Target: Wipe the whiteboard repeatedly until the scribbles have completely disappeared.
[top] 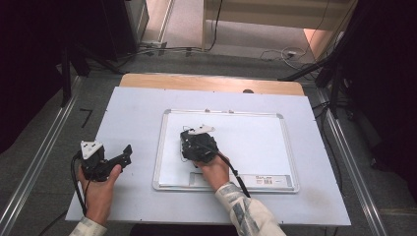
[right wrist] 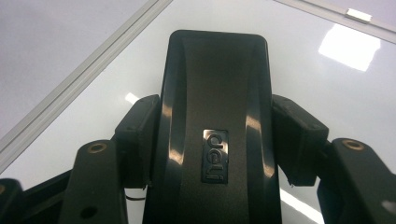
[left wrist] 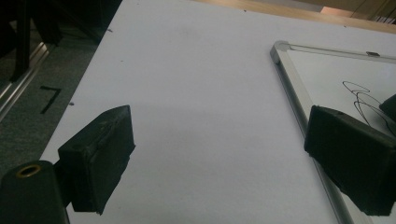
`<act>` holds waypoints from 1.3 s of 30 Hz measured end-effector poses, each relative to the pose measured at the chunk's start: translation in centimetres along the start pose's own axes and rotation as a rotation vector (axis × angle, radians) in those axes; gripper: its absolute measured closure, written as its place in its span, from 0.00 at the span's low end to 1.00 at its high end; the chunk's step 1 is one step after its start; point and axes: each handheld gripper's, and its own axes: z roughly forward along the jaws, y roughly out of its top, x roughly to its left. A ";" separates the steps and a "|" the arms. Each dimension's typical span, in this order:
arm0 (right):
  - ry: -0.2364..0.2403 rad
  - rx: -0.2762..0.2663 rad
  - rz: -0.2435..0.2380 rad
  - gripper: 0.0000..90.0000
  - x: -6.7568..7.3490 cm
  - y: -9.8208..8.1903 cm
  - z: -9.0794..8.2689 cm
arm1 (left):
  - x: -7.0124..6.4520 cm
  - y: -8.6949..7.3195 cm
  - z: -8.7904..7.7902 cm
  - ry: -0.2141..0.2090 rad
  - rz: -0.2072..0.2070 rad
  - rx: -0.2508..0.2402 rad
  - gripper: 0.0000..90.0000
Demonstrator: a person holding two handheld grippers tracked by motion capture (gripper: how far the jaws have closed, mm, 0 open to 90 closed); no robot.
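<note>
The right gripper (right wrist: 212, 140) has its two jaws pressed on the sides of a black eraser (right wrist: 215, 116), one jaw on each long side. The eraser sits flat on the whiteboard (top: 255, 142), near the board's left part, and its long way points away from the hand. Black scribbles (left wrist: 362, 100) lie on the board close to the eraser, a little past it, so the next move is likely a push forward over them. The right hand (top: 214, 169) is the nearer one. The board has lots of bare white room to the right, and its silver frame (left wrist: 294, 88) is close on the left. The left gripper (top: 110, 160) rests on the white table top (top: 133, 108), off the board, with its jaws spread wide and holding nothing.
</note>
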 end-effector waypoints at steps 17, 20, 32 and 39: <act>0.001 0.035 -0.028 0.41 1.3 0.3 1.7 | 0.1 0.0 0.0 -0.003 -0.007 -0.003 0.10; -0.003 0.034 -0.031 0.42 1.4 0.3 1.7 | 0.1 0.0 0.0 -0.003 -0.007 -0.001 0.10; 0.001 0.029 -0.044 0.42 2.7 0.0 1.6 | 0.0 0.0 0.1 -0.002 -0.001 0.002 0.10; 0.020 0.033 -0.070 0.42 4.0 0.0 1.6 | 0.0 0.0 0.1 -0.007 -0.001 0.003 0.10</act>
